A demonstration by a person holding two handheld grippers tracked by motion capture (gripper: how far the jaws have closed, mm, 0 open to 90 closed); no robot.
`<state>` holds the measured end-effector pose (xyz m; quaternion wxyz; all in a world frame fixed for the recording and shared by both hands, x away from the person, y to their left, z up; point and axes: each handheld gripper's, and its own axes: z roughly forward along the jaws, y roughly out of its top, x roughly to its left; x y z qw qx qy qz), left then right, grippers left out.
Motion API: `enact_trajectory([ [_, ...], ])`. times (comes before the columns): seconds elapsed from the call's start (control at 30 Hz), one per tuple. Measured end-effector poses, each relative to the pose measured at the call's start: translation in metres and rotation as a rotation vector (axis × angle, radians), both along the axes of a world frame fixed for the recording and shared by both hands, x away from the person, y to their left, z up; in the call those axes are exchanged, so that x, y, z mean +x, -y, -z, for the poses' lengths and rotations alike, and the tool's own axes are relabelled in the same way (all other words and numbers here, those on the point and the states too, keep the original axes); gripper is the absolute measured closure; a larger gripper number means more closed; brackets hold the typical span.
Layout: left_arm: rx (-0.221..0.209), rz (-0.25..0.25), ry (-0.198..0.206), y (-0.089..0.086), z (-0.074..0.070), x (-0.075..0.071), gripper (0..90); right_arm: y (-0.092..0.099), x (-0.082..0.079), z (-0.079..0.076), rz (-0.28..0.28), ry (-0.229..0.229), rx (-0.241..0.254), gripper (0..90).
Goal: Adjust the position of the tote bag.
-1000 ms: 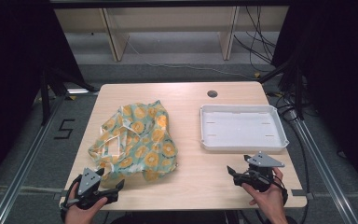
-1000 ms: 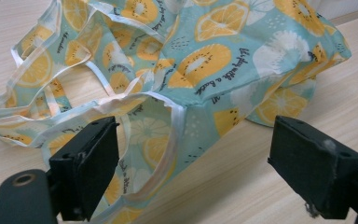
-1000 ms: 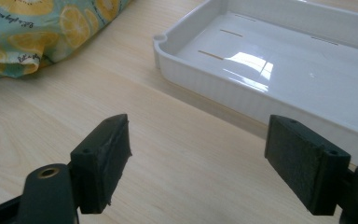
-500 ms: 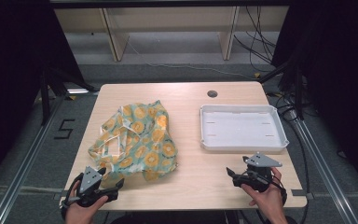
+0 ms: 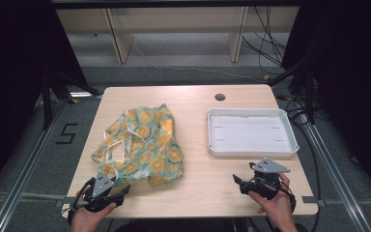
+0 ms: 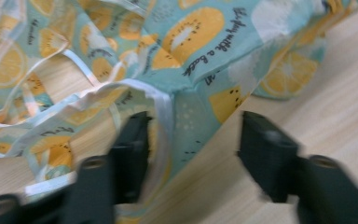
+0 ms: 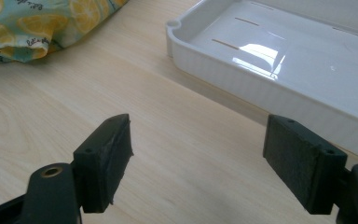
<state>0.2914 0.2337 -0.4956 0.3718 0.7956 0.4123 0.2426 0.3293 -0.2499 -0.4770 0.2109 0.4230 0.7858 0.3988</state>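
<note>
Teal cloth printed with orange and lemon slices, a crumpled bag [image 5: 142, 147] with pale straps, lies on the left half of the light wooden worktop [image 5: 198, 179]. A white plastic tray [image 5: 251, 133] sits on the right half, well apart from the bag, with nothing in it.

At the near left corner a hand [image 5: 84, 220] holds the left tongs [image 6: 191, 144]. In the left gripper view they stand wide apart with nothing clamped; one arm lies on or just over the bag's pale hem and the other is over bare wood beside the cloth.

At the near right edge the other hand [image 5: 273, 208] holds the right tongs [image 7: 198, 154] just in front of the tray. They gape wide over bare wood, holding nothing, with the tray's near wall beyond them.
</note>
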Motion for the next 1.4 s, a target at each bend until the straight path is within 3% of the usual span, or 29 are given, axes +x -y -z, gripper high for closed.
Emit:
enact_trajectory([
  [0.03,0.004,0.019,0.001,0.002,0.001,0.000,54.7,0.000,0.000,0.000,0.000,0.000,0.000,24.7],
  [0.07,0.039,0.050,-0.006,0.002,0.001,-0.001,60.2,0.000,0.001,0.000,-0.009,-0.002,0.009,24.7],
  [0.17,0.071,0.125,-0.003,0.011,0.003,-0.005,77.1,0.000,0.000,0.000,-0.008,0.004,-0.005,24.8],
  [0.23,0.105,0.179,-0.005,0.018,0.002,-0.007,81.5,-0.001,0.000,0.000,-0.009,0.000,-0.003,24.8],
  [0.3,0.110,0.211,-0.002,0.026,0.002,-0.010,83.7,-0.001,0.000,0.001,-0.006,-0.008,-0.005,24.8],
  [0.33,0.143,0.252,0.034,0.030,0.000,-0.008,84.6,-0.002,0.000,0.001,-0.007,-0.006,-0.006,25.0],
  [0.37,0.154,0.264,0.037,0.034,0.000,-0.009,85.5,-0.002,0.000,0.001,-0.015,-0.008,-0.002,25.0],
  [0.43,0.137,0.285,0.028,0.045,0.001,-0.011,85.9,-0.002,0.001,0.001,-0.011,-0.004,-0.009,25.1],
  [0.53,0.149,0.316,0.018,0.062,0.003,-0.012,86.0,-0.004,0.000,0.001,-0.012,-0.008,-0.006,25.1],
  [0.57,0.130,0.330,0.008,0.073,0.005,-0.011,85.4,-0.006,0.000,0.001,-0.017,-0.008,-0.010,25.2],
  [0.6,0.130,0.330,0.008,0.073,0.005,-0.011,85.2,-0.006,0.000,0.001,-0.017,-0.008,-0.010,25.2],
  [0.73,0.123,0.402,-0.016,0.107,0.005,-0.004,82.8,-0.007,0.000,0.001,-0.028,-0.004,-0.015,25.2],
  [0.83,0.111,0.421,-0.018,0.122,0.002,0.001,83.0,-0.007,0.000,0.001,-0.030,-0.006,-0.016,25.2],
  [0.9,0.130,0.455,-0.024,0.133,0.002,0.004,83.1,-0.006,0.000,0.000,-0.028,-0.003,-0.012,25.2],
  [0.93,0.141,0.464,-0.025,0.138,0.001,0.004,82.5,-0.006,0.000,0.000,-0.029,-0.003,-0.017,25.3],
  [1.07,0.120,0.474,-0.025,0.153,-0.003,0.003,75.9,-0.005,0.001,0.000,-0.028,-0.006,-0.011,25.3],
  [1.13,0.095,0.481,-0.048,0.154,-0.008,-0.001,66.3,-0.006,0.000,0.001,-0.030,-0.008,0.004,25.2],
  [1.2,0.104,0.472,-0.056,0.148,-0.018,-0.005,55.7,-0.008,-0.001,-0.001,-0.041,-0.006,0.012,25.3],
  [1.23,0.084,0.468,-0.066,0.143,-0.024,-0.008,50.2,-0.010,-0.002,-0.002,-0.042,-0.004,0.024,25.2],
  [1.33,0.041,0.447,-0.046,0.125,-0.044,-0.015,43.5,-0.020,-0.005,-0.004,-0.089,-0.040,0.096,25.3],
  [1.4,0.030,0.426,-0.033,0.112,-0.055,-0.022,41.5,-0.030,-0.009,-0.006,-0.130,-0.048,0.112,25.3],
])
